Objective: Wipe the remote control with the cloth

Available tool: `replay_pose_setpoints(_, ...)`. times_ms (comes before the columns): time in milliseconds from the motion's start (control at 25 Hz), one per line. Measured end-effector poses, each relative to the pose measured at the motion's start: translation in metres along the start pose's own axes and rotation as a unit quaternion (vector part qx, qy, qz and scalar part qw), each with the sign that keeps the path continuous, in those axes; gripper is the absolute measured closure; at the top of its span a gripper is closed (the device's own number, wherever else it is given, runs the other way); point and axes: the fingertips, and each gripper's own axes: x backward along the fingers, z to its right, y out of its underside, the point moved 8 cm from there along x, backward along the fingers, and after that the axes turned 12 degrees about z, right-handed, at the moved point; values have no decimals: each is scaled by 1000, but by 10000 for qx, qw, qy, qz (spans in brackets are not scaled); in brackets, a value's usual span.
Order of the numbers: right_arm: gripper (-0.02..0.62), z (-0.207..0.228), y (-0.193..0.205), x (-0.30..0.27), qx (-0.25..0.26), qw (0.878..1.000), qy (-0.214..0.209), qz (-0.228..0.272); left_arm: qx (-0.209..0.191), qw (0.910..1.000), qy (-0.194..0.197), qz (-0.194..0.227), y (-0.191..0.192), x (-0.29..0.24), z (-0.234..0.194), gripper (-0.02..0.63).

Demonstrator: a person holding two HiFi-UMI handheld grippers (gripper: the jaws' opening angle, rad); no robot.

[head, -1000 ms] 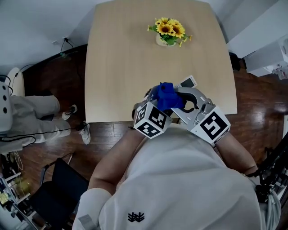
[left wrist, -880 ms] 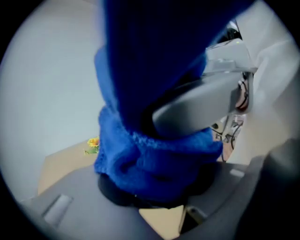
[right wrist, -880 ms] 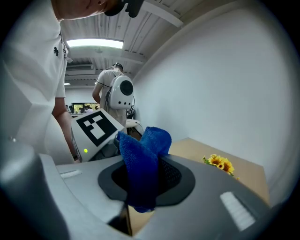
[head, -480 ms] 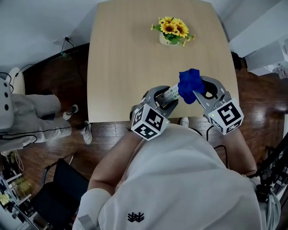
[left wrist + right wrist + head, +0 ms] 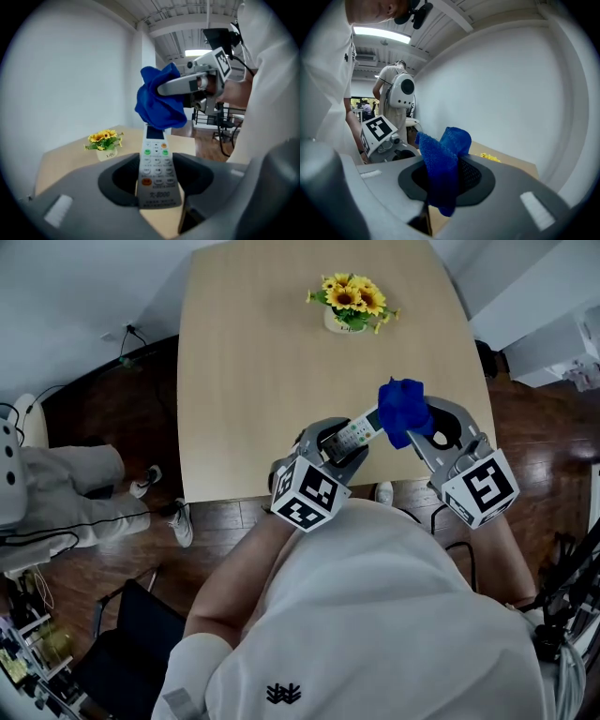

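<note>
My left gripper is shut on a grey remote control, which points up and right over the table's front edge. In the left gripper view the remote control runs away between the jaws, buttons facing up. My right gripper is shut on a bunched blue cloth, and that cloth rests on the remote's far end. The right gripper view shows the cloth hanging from the jaws, with the left gripper beyond it.
A small pot of sunflowers stands at the far side of the light wooden table. A seated person is on the floor side at the left. Dark wood floor surrounds the table.
The cloth was over the near part of the remote one second ago. My right gripper has drawn it up and right along the remote to its far end. The left gripper barely moved.
</note>
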Motion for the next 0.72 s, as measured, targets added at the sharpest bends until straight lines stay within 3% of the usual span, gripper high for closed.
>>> replay_pose_setpoints(360,517,-81,-8,-37,-313,9911,-1294,-21,-28,10000,44,27,-5,-1,1,370)
replay_pose_setpoints(520,517,-82,5,-44,-382,9910,-1277,-91,-19,10000,-16,18,-2,5,0,370)
replay_pose_setpoints(720,517,-51,19,-39,-268,9960,-824,-220,26,10000,-46,-41,4,14,-1,370)
